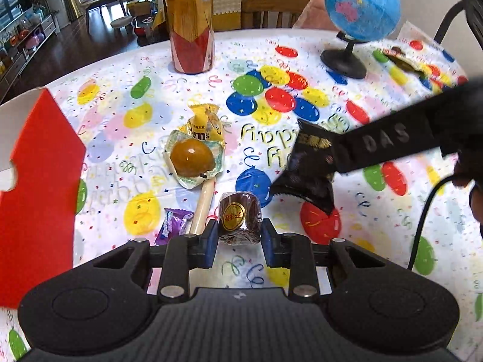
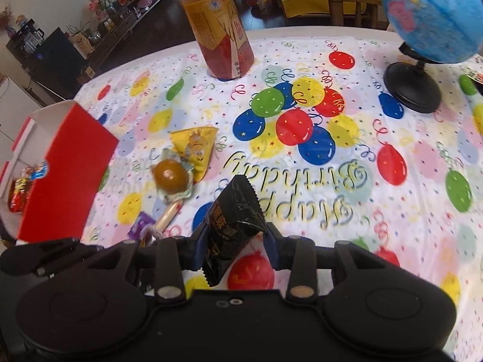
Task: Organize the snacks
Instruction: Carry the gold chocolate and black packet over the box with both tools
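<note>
My left gripper is shut on a brown wrapped round cake, held just above the tablecloth. My right gripper is shut on a black snack packet; it also shows in the left wrist view, held in the air at the right. On the table lie a packed braised egg, a yellow M&M's bag, a cream stick snack and a purple candy. A red box stands at the left with snacks inside.
A tall drink bottle stands at the far side of the table. A blue globe on a black base stands at the far right. A wooden chair is behind the table. Another packet lies far right.
</note>
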`<state>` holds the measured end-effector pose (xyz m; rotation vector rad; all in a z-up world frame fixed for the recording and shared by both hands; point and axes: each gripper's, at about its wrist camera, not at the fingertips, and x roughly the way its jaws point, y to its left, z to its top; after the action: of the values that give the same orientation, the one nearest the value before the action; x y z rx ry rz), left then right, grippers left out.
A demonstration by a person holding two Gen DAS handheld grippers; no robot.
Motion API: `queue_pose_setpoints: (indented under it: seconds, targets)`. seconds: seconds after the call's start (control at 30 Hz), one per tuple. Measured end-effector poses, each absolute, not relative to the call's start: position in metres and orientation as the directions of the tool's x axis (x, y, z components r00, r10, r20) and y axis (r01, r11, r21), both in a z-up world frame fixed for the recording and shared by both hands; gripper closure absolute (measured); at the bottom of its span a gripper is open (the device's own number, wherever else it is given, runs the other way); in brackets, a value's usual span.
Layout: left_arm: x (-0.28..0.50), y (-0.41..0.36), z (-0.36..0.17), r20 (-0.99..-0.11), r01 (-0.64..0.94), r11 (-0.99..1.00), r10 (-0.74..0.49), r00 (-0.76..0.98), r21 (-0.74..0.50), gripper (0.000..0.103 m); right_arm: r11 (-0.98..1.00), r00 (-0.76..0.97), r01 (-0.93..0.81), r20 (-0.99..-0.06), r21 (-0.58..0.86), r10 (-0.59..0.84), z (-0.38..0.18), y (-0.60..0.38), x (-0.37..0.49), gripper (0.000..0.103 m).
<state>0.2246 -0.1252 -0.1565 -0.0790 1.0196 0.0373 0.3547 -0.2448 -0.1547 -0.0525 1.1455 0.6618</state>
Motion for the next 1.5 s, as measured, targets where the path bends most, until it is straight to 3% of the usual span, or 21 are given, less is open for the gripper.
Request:
queue_pose_setpoints:
  seconds: [0.47, 1.0, 1.5]
  targets:
    - [0.17, -0.087, -0.085, -0.833, -0.127, 0.986, -0.023, 0.553, -0.111, 0.074, 0.766, 0.272, -0.584, -0.825, 0.268, 0.496, -0.083, -0.232, 0.276, 0.066]
    - [0.109, 0.044, -0.013, -0.776, -0.197, 0.973, 0.034, 0.63, -0.117, 0.074, 0.703, 0.304, -0.672, -0.78, 0.231, 0.547, -0.023, -0.126, 0.206, 0.066]
    - [0.095, 0.166, -0.032, -0.797, -0.291, 0.954, 0.117, 0.592, -0.076, 0.074, 0.725, 0.328, -0.669, -0.809, 0.165, 0.487, -0.046, -0.006, 0.201, 0.066]
